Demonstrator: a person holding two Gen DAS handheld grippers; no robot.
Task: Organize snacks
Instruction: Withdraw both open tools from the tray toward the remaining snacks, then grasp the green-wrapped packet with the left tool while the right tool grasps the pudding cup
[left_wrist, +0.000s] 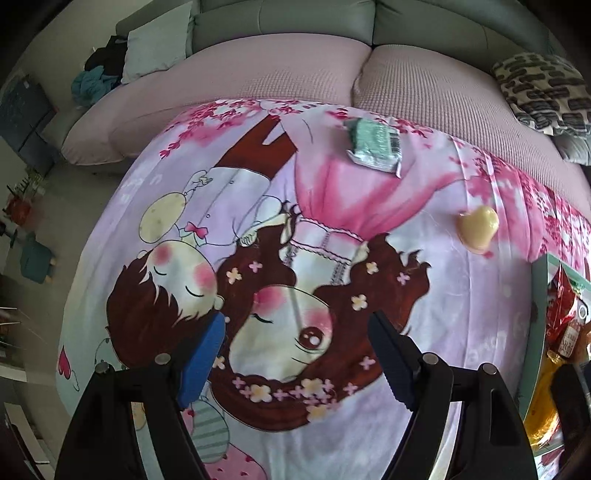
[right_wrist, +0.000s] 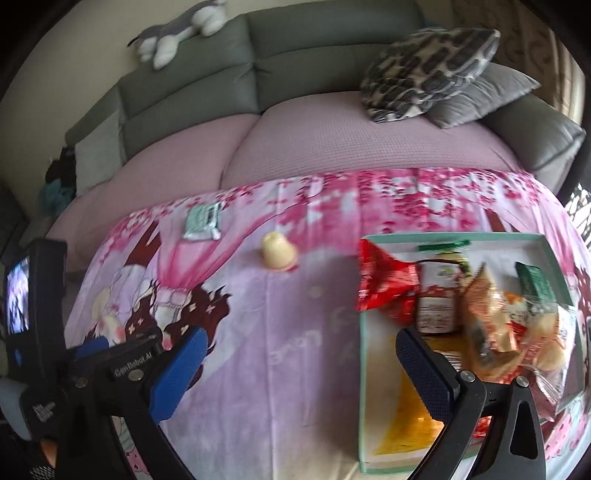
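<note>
A green snack packet (left_wrist: 375, 147) lies at the far side of the pink cartoon cloth; it also shows in the right wrist view (right_wrist: 202, 222). A pale yellow heart-shaped jelly cup (left_wrist: 477, 228) (right_wrist: 277, 251) lies nearer, between the packet and the tray. A shallow light-green tray (right_wrist: 364, 369) (left_wrist: 536, 314) at the right holds a red bag (right_wrist: 384, 284), a red jar (right_wrist: 437, 299) and several orange packets. My left gripper (left_wrist: 299, 354) is open and empty above the cloth. My right gripper (right_wrist: 303, 373) is open and empty over the tray's left edge.
The cloth (left_wrist: 461, 369) covers a table in front of a pink-covered sofa (right_wrist: 332, 144). A leopard-print pillow (right_wrist: 424, 70) and a grey pillow lie on the sofa's right. My left gripper's body (right_wrist: 33, 314) shows at the left edge of the right wrist view.
</note>
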